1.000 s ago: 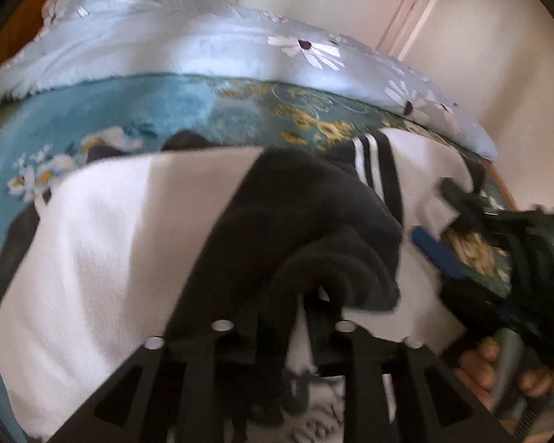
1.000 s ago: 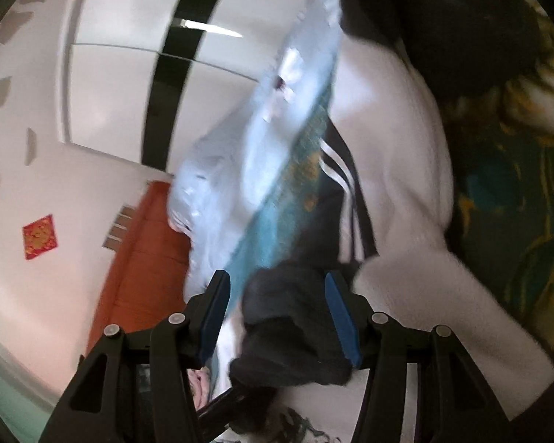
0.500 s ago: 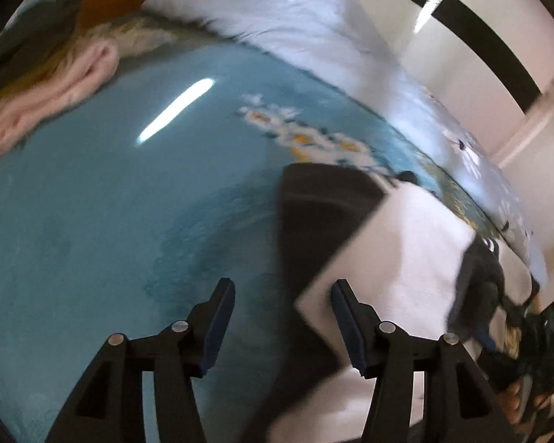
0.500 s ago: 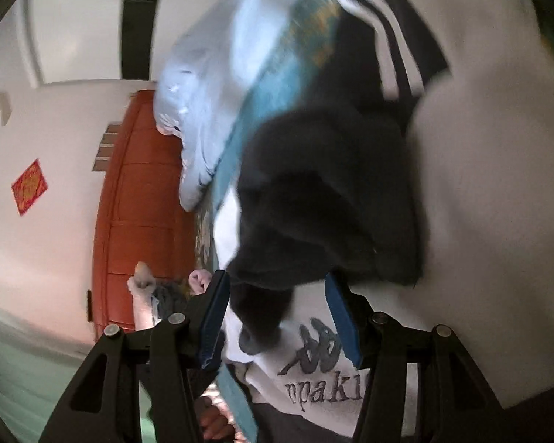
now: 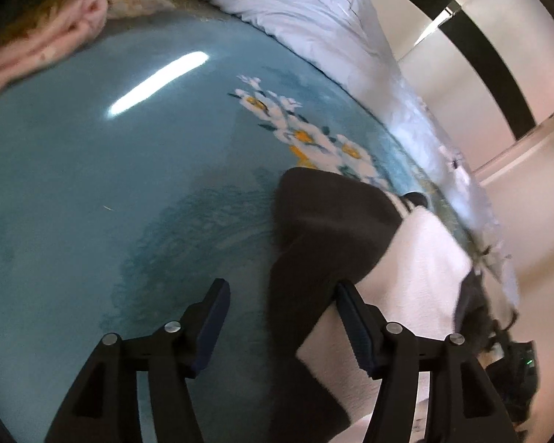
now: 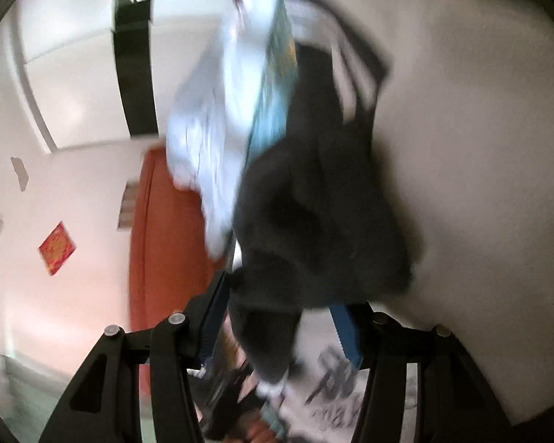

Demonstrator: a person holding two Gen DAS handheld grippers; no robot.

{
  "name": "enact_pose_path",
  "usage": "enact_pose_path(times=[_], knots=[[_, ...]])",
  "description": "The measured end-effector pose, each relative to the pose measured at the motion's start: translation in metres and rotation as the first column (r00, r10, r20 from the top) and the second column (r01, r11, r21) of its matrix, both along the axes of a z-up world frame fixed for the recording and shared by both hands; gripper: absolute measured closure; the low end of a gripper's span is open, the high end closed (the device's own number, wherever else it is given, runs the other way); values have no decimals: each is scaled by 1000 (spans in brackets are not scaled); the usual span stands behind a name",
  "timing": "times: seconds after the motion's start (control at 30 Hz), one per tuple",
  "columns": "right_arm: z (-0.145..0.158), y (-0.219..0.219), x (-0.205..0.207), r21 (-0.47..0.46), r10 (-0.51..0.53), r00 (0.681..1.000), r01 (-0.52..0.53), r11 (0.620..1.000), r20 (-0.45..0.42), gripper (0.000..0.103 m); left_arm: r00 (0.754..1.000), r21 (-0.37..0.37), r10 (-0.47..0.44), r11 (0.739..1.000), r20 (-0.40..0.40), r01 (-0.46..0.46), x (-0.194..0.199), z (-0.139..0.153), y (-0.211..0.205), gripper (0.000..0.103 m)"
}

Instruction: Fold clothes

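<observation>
black and white fleece top (image 5: 417, 269) lies on the teal bed cover (image 5: 92, 192); the left hand-held gripper (image 5: 280, 306) is spread wide above its dark sleeve (image 5: 325, 229), gripping nothing; the right hand-held gripper (image 6: 280, 317) has its fingers apart around a dark fold (image 6: 314, 221), blurred

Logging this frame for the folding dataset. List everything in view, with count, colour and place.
sweatshirt: one, white with black sleeves, lying on the bed
bedspread: one, teal with a white flower print, covering the bed
duvet: one, pale blue, bunched along the far edge
pink cloth: one, pink, rolled at the bed's far corner
headboard: one, orange-red, against the wall
red paper square: one, on the pink wall
left hand-held gripper: black with blue pads, open, a black sleeve between its fingers
right hand-held gripper: black with blue pads, dark fabric between its fingers
</observation>
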State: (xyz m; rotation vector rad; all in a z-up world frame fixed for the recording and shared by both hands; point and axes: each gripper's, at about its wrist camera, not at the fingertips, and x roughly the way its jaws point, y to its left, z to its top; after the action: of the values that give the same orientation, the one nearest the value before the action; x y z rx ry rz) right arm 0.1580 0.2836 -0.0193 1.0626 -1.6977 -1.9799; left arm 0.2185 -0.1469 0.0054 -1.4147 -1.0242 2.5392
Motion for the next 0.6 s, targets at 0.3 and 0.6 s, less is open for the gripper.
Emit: enact_pose_path(times=[0.3,0.6], knots=[[18,14,2,209,-54,993,75,975,-106,64,999,163,36,986,-2,-35,-2,-8,-6,75],[90,6,18,440,10,903,199,876,-429,92,983,109,58,993,-173,-40,20,31,-2,86]])
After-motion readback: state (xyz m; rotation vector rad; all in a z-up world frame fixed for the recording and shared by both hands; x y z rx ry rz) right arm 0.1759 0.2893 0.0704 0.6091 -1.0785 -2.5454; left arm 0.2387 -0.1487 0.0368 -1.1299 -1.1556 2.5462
